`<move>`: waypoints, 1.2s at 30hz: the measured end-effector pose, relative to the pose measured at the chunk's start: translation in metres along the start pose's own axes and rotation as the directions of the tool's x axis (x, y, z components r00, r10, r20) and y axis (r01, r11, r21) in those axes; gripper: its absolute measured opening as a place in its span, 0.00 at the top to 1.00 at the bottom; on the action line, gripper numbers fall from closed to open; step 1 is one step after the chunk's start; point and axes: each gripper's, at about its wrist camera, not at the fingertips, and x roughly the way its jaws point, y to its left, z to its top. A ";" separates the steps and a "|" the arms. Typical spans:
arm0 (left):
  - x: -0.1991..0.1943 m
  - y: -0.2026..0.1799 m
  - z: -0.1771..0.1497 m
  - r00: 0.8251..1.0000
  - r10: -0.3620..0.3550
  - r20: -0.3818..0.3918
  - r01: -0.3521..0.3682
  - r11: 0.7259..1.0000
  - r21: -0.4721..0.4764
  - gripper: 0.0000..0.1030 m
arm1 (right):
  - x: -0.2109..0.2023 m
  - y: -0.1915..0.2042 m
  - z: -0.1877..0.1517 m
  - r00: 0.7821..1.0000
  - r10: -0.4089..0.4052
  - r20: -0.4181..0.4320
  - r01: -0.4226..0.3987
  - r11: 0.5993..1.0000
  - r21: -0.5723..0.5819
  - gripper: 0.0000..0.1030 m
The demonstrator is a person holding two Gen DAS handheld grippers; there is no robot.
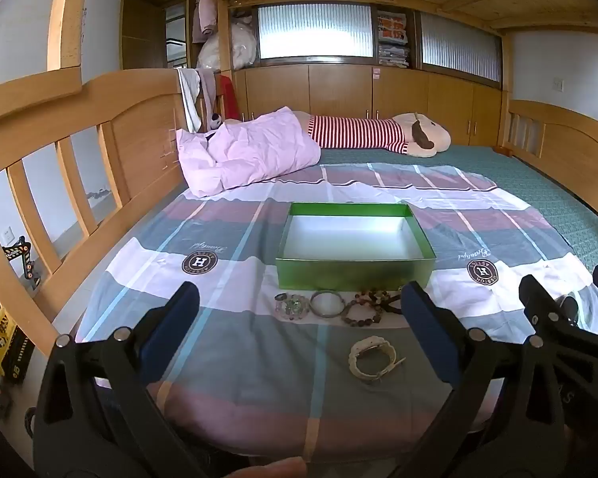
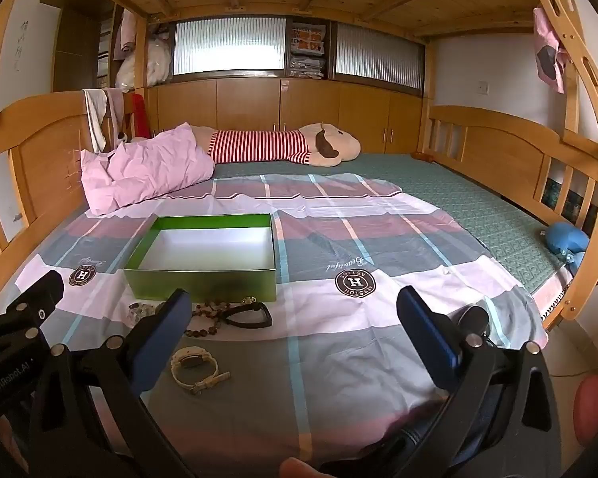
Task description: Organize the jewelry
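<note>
- Left wrist view: green box (image 1: 355, 275) lies open-topped on the plaid sheet (image 1: 235, 342), long axis across the frame; bracelets (image 1: 339, 304) lined along its near wall; left gripper (image 1: 299, 318) spread wide, holding nothing
- Right wrist view: watch (image 2: 195, 366) lies flat nearer; right gripper (image 2: 295, 318) wide apart, empty

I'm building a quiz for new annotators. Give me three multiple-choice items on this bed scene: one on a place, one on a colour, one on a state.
1. Where does the cream watch lie?
A. in the box
B. on the sheet, nearer the camera than the bracelets
C. on the pillow

2. The box's outside is:
A. green
B. red
C. black

3. The box is:
A. lidded
B. open and empty
C. full of jewelry

Answers:
1 B, it lies on the sheet in front of the row of bracelets.
2 A, green walls.
3 B, bare white floor shows inside.
</note>
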 end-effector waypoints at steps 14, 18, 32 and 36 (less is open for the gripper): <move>-0.001 0.001 0.000 1.000 0.000 0.000 0.000 1.000 0.003 0.03 | 0.000 -0.002 0.000 1.000 0.001 0.000 -0.001 1.000 0.005 0.02; 0.000 0.000 0.000 1.000 0.001 -0.001 -0.001 1.000 0.003 0.03 | 0.000 -0.002 0.000 1.000 0.002 -0.001 -0.002 1.000 0.006 0.02; 0.000 0.000 0.000 1.000 0.003 -0.001 -0.003 1.000 0.006 0.03 | 0.000 -0.004 0.000 1.000 0.004 -0.002 -0.004 1.000 0.009 0.02; 0.000 0.000 0.000 1.000 0.003 -0.001 -0.003 1.000 0.006 0.03 | 0.000 -0.004 -0.001 1.000 0.004 -0.002 -0.004 1.000 0.009 0.02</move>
